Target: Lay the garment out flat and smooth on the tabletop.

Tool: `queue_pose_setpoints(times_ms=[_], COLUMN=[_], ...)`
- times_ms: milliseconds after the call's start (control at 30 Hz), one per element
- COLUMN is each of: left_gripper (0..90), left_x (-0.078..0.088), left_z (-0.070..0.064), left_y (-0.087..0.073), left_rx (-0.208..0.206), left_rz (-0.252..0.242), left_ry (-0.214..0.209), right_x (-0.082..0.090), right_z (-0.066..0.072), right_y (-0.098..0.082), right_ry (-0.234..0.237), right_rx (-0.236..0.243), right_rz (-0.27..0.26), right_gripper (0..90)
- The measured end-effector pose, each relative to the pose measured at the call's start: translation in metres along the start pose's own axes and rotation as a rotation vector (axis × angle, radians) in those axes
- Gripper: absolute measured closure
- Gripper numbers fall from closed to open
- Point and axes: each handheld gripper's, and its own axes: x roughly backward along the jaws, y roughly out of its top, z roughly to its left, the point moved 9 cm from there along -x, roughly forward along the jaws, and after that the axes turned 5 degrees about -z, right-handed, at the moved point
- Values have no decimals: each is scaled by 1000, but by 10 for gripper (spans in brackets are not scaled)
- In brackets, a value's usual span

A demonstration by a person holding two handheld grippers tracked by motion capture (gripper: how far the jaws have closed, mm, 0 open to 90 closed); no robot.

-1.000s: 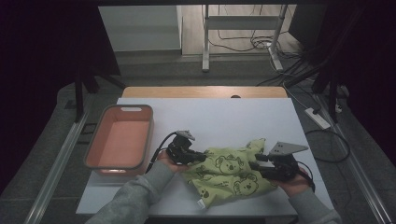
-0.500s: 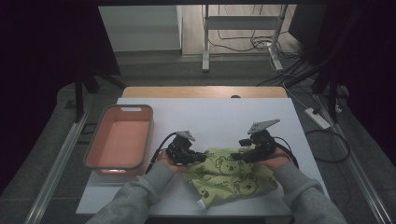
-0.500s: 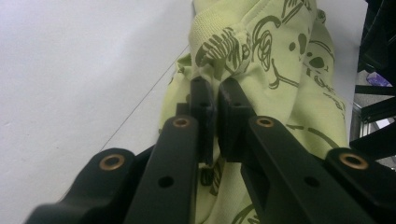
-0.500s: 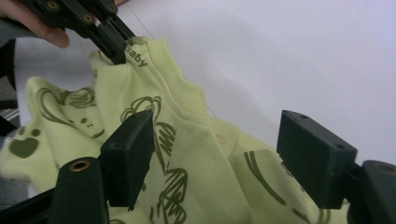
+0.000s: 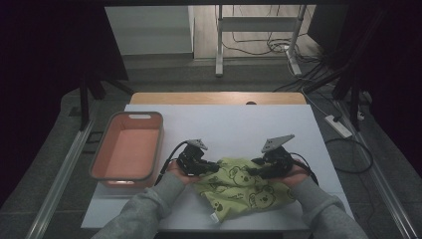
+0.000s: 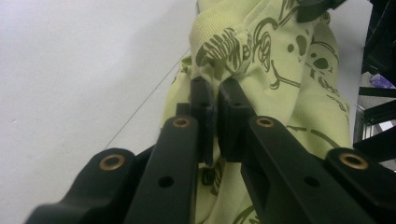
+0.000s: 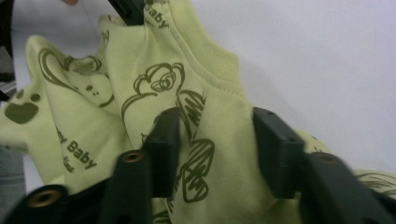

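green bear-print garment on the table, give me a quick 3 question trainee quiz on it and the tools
1. True or false: the left tool is shut on the green garment.
2. Which best describes the right tool? A) pads apart with cloth between them B) resting in the tray C) lifted well clear of the garment
3. What lies on the table to the left of the garment?

Key: 1 true; 2 A, its jaws have just been closing; 3 an orange tray.

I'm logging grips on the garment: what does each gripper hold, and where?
The left gripper pinches the green garment at its left edge; the right gripper straddles a ribbed-edge fold, jaws just closing, not clamped.
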Motion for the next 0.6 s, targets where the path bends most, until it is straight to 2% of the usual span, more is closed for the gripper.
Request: queue_pose_setpoints(times_ms=[100, 200, 333, 600], left_gripper=[859, 859, 859, 859], left_x=[1, 2, 6, 12], left_z=[0, 0, 1, 1], left_y=[0, 1, 2, 6], left_rx=[3, 1, 0, -7], left_rz=[-4, -10, -22, -49], left_ry=[1, 0, 4, 13], right_x=[1, 2, 5, 12], right_z=[-1, 0, 1, -1], right_y=[-1, 1, 5, 13], right_ry=[-30, -41, -62, -96], right_rx=[29, 53, 87, 103], right_rz=[12, 5, -26, -69], right_gripper=[746, 832, 853, 859])
